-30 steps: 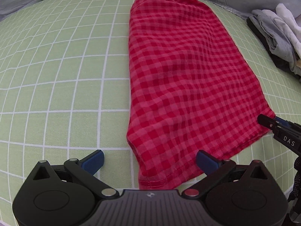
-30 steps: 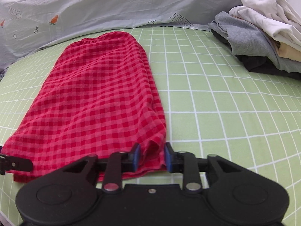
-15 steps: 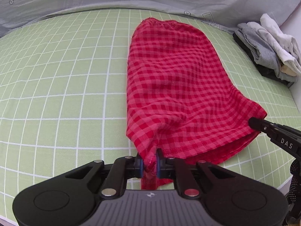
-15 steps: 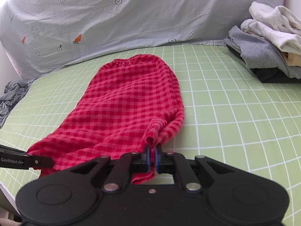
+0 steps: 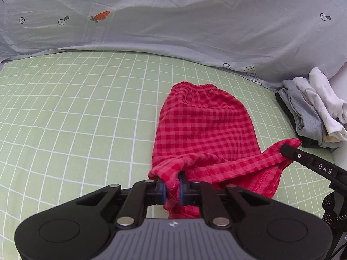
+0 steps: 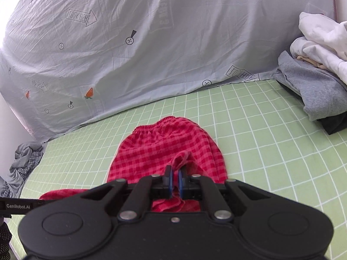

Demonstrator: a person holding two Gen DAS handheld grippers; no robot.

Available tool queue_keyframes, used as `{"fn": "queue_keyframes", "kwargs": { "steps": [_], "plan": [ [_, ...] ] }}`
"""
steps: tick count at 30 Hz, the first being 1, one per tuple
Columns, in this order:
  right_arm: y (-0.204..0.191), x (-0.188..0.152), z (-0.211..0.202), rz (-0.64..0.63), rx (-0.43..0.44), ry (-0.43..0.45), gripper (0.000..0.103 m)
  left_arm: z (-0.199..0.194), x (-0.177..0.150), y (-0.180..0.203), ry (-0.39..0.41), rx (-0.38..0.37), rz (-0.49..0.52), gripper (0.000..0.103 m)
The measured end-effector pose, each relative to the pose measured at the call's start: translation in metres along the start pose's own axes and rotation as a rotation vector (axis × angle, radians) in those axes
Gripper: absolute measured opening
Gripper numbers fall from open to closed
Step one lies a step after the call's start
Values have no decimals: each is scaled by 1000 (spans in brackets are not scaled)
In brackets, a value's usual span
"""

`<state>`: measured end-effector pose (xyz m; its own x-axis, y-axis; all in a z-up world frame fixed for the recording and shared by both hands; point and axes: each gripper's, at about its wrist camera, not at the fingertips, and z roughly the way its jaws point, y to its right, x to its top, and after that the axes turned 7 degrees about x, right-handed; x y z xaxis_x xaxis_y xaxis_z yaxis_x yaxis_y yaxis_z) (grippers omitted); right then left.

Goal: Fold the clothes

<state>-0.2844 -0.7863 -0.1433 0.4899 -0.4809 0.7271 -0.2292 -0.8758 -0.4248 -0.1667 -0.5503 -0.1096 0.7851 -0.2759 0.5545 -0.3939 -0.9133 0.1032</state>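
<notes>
- Two tools, one red checked garment [image 5: 203, 127] between them, and the fold looks to be only at its start.
- Far left in the right wrist view, a crumpled grey heap [image 6: 23, 164] sits at the edge of the green gridded sheet [image 5: 76, 112]; it looks unfolded, so I'd count it as work left.
- Left tool [image 5: 172, 189]: pinched tight on the near left corner of the hem, cloth bunched between the blue pads.
- Middle: the garment lies lengthwise on the bed, its elastic waistband [image 5: 195, 86] flat at the far end, near the grey printed drape [image 5: 173, 26]. The near hem is lifted off the sheet and hangs in a sagging line between the two tools.
- Right tool [image 6: 174, 178]: clamped shut on the other hem corner, a tuft of red poking up between its pads.
- My read: both corners are secured and raised, but the hem has not been carried over to the waistband, so the crosswise fold is yet to be laid and smoothed.
- Far right: a stack of clothes [image 5: 314, 110] in grey, white and black, looking roughly folded; the red piece probably joins it.
</notes>
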Motion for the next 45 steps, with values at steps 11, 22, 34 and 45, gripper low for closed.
{"fn": "queue_keyframes", "kwargs": {
  "steps": [11,22,34,45],
  "plan": [
    [43,57,94,47,-22,-48,6,87,90,-9,-59,-24,-74,12],
    [65,83,141,5,-126,-33,71,116,127,-51,70,-12,-258,77],
    [52,28,95,-4,-230,-75,96,83,79,-42,61,-24,-159,78],
    [46,17,103,-50,-295,-123,98,89,78,28,208,-48,219,74]
  ]
}}
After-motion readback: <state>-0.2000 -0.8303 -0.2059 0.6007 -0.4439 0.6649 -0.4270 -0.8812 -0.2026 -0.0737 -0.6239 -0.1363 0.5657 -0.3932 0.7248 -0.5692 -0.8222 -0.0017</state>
